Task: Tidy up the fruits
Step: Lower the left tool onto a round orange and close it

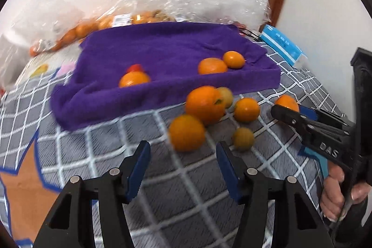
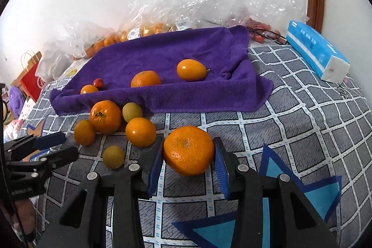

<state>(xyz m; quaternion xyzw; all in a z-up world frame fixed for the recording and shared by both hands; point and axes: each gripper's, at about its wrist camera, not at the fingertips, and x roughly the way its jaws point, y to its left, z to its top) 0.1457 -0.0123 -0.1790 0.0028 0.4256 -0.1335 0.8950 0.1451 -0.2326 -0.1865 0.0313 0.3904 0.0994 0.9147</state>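
One firm, smooth-skinned mandarin (image 2: 188, 150) is gripped across its widest part by the right gripper (image 2: 188, 160) (bruising possible); left gripper (image 1: 183, 169) is held wide open, empty.

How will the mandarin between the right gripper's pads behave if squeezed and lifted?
The mandarin is round, so it would probably roll if released. Its dimpled peel probably grips the right gripper pads well. It likely dents under a hard squeeze.

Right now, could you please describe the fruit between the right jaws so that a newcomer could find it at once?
Start at the purple towel-lined tray on the grey checked cloth. Nearer than its front edge, apart from the loose fruit cluster, sits a large dimpled orange mandarin. Only it lies between the right gripper's blue-padded jaws.
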